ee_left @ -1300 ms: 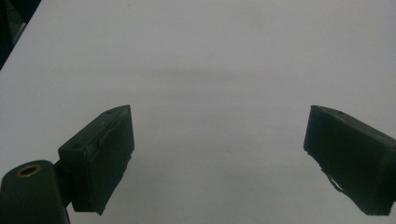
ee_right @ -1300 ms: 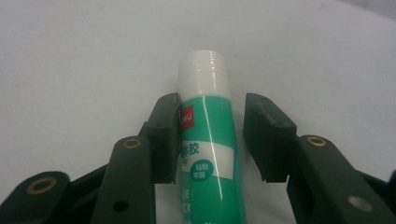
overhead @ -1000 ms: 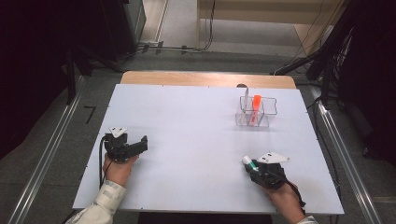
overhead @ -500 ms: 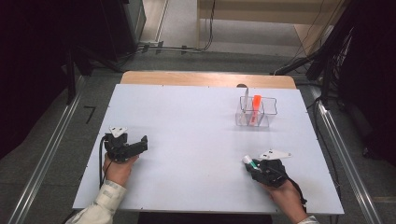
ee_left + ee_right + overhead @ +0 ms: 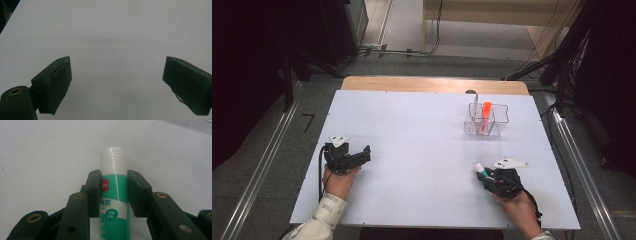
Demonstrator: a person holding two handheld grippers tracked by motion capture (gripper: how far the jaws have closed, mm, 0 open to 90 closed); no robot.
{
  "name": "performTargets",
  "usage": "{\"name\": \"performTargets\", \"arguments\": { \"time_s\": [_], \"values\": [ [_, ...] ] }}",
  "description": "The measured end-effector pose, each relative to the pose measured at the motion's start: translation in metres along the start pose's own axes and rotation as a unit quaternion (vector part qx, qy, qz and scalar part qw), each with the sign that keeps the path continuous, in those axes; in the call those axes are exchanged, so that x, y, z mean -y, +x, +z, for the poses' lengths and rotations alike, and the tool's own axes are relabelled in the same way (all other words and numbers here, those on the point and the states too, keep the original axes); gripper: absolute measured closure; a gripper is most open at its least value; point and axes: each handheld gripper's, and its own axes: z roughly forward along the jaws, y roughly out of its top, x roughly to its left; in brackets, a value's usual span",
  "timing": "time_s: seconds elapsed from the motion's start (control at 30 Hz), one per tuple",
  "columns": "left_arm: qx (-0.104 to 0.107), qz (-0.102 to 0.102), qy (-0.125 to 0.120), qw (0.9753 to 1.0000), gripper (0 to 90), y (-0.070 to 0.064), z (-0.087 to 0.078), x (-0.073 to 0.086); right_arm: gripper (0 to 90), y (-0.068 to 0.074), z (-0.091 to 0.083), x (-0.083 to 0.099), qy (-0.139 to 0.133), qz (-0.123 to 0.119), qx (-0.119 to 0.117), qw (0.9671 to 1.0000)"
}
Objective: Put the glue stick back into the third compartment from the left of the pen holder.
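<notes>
Item one, my right gripper [image 5: 113, 195]: jaws closed against both sides of a glue stick [image 5: 113, 195], green and white body with a red label patch and printed characters, its white threaded neck jutting out past the jaw tips over bare table. In the high view this gripper [image 5: 484, 173] sits low at the table's near right, my hand [image 5: 517, 202] behind it, the glue stick [image 5: 481, 170] showing as a small white and green stub pointing up-left; whether the stick touches the surface I cannot tell. Item two, my left gripper [image 5: 116, 85]: jaws spread wide apart, nothing between them, plain white surface ahead. In the high view it [image 5: 362, 155] rests at the near left, held in my left hand [image 5: 339, 180], a light sleeve [image 5: 319, 222] trailing to the bottom edge, well apart from the right gripper. Item three, white table [image 5: 422, 150]: a clear compartmented holder [image 5: 486, 120] stands at the far right, well apart from both grippers, with an orange marker [image 5: 485, 116] upright in a middle compartment and a pale, thin upright item [image 5: 475, 102] in the left compartment, too small to identify.
</notes>
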Motion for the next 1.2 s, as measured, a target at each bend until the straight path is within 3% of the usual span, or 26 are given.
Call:
{"name": "performTargets", "arguments": {
  "time_s": [0.27, 1.2],
  "values": [
    [0.003, 0.003, 0.0, 1.0, 8.9, -0.002, -0.001, 0.0, 63.3, -0.003, -0.004, -0.002, -0.02, 0.005, 0.004, 0.9998],
    [0.002, 0.0, -0.002, 1.0, 8.9, -0.001, -0.001, 0.0, 63.7, -0.009, -0.013, -0.004, -0.051, 0.018, 0.013, 0.9984]
  ]
}}
